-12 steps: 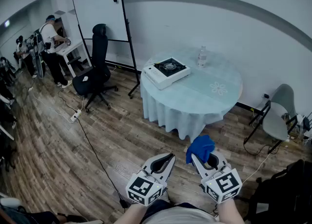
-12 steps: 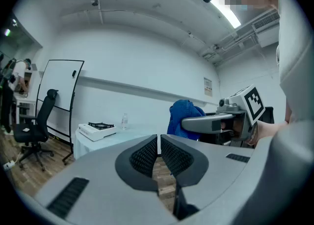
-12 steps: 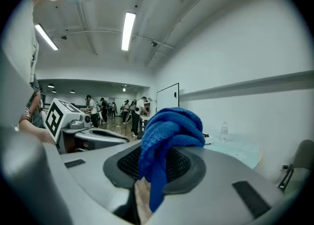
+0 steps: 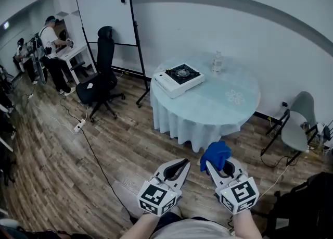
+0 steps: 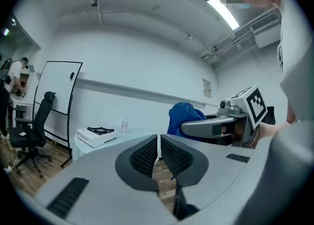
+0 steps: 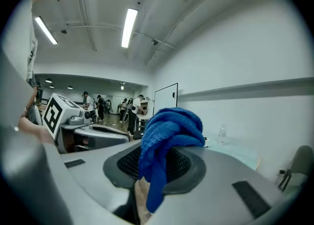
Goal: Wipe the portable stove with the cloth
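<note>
The left tongs [image 5: 159,144] are shut tip to tip on nothing. The right tongs [image 6: 156,162] clamp a crumpled blue terry cloth [image 6: 169,131]. The right gripper view shows its looped weave and one hanging end; the head view shows only a blue lump. From above, the white portable stove with a black burner [image 4: 179,79] sits far off, at the left edge of the round pale-blue-draped tabletop [image 4: 229,105]. A wall notice [image 5: 206,88] is too small to read.

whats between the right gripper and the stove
Head view: only wooden floor, then the draped table cover, lie between right gripper and portable stove.
</note>
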The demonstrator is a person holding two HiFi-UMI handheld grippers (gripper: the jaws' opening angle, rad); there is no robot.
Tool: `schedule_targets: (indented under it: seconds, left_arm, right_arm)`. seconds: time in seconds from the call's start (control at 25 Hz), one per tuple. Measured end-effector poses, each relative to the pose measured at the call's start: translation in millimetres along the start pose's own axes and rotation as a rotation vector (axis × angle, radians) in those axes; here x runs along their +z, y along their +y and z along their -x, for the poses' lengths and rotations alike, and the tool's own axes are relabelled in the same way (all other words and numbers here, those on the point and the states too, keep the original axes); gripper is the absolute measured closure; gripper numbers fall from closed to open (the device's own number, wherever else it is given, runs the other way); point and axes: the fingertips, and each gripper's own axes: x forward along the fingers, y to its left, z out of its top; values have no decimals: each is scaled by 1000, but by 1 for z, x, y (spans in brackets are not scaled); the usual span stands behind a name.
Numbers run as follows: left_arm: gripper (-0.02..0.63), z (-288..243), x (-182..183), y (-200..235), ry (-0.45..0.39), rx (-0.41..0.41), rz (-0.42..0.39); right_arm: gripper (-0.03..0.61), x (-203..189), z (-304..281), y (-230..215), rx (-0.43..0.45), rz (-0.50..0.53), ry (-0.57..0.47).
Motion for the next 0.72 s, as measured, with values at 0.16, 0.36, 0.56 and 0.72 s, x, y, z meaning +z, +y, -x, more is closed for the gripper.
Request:
schedule_targets:
  seconds: [0.16,0.36,0.56,0.72]
  left_arm:
    - [575,-3,4,18,-8,-26,-5]
    - [575,-12,0,38,31,-48,-2]
    - [575,-22,4,57,0,-48,29]
    - [575,-40,6,76,0,-46,43]
  right_arm:
    - [477,6,-15,-2,-13,-18,-21]
    - [477,-5,-33,-10,-18,-10,34]
    - [477,-4,-50,-15,-25,-23,42]
    - [477,0,-67,-23,-32,-25,41]
